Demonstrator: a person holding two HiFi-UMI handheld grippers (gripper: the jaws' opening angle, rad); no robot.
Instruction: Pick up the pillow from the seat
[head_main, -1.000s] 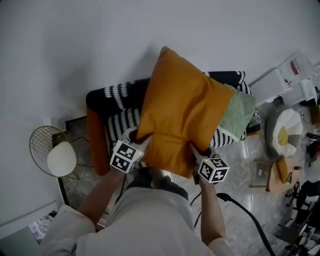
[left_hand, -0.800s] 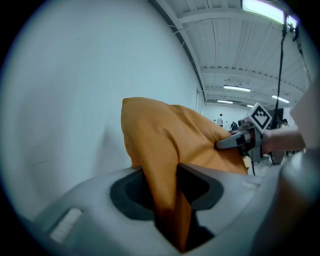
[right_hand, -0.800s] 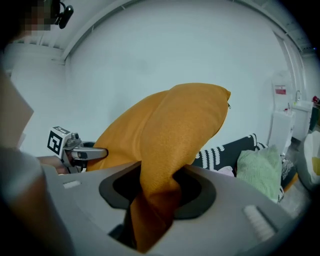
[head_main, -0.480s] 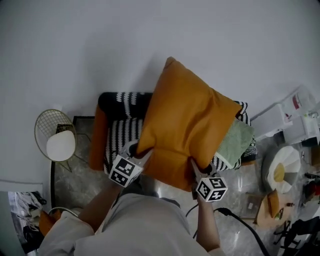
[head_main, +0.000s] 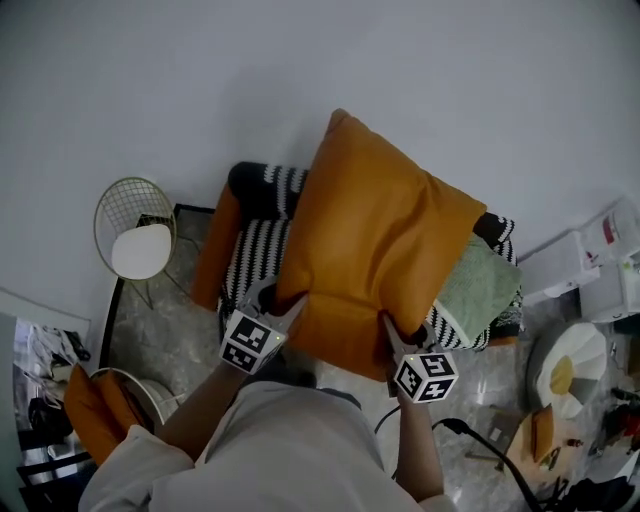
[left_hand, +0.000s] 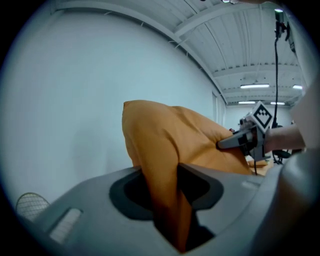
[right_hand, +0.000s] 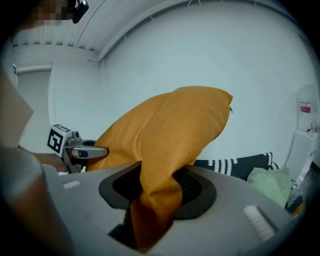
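An orange pillow (head_main: 375, 240) hangs lifted above the seat, held by its two near corners. My left gripper (head_main: 283, 303) is shut on its left corner, and the orange fabric (left_hand: 165, 200) is pinched between the jaws in the left gripper view. My right gripper (head_main: 388, 325) is shut on the right corner, with the fabric (right_hand: 155, 200) bunched between the jaws in the right gripper view. Below the pillow stands the armchair (head_main: 255, 255) with a black-and-white striped cover and orange sides.
A green cushion (head_main: 483, 285) lies on the chair's right side. A gold wire stool with a white seat (head_main: 138, 245) stands to the left, against the pale wall. An orange bag (head_main: 95, 415) sits at lower left. White boxes (head_main: 590, 265) and clutter fill the right.
The pillow stays held by both grippers. The view has shifted, so the chair and stool sit lower and further right in frame; an orange bag has come into view at lower left.
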